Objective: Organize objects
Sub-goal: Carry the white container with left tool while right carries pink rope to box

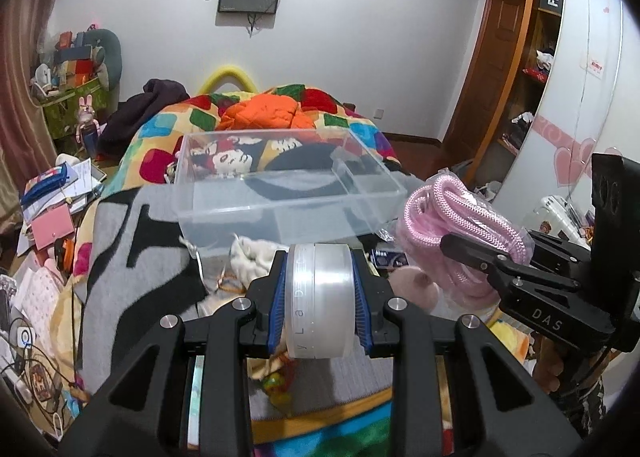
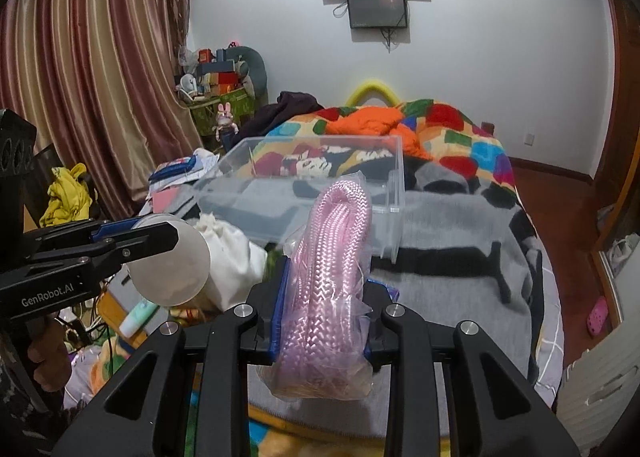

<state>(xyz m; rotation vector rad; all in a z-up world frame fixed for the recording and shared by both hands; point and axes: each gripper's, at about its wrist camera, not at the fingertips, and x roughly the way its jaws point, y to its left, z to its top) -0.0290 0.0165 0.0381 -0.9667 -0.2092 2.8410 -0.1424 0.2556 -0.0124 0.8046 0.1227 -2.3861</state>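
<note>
My left gripper (image 1: 320,297) is shut on a round translucent white jar (image 1: 322,299), held on edge between the blue pads. From the right wrist view the same jar (image 2: 172,261) shows its flat face at the left, in the left gripper (image 2: 160,235). My right gripper (image 2: 324,309) is shut on a coil of pink braided rope in a clear plastic bag (image 2: 332,277). In the left wrist view that rope (image 1: 452,225) sits at the right in the right gripper (image 1: 472,253). A clear plastic bin (image 1: 280,181) (image 2: 316,177) lies on the bed just beyond both grippers.
The bed carries a grey and black blanket (image 1: 140,249), a colourful quilt (image 2: 460,129) and an orange jacket (image 1: 264,113). A white cloth pouch (image 2: 228,257) lies below the bin. Papers and clutter (image 1: 52,197) fill the left side. A wardrobe (image 1: 540,77) stands at the right.
</note>
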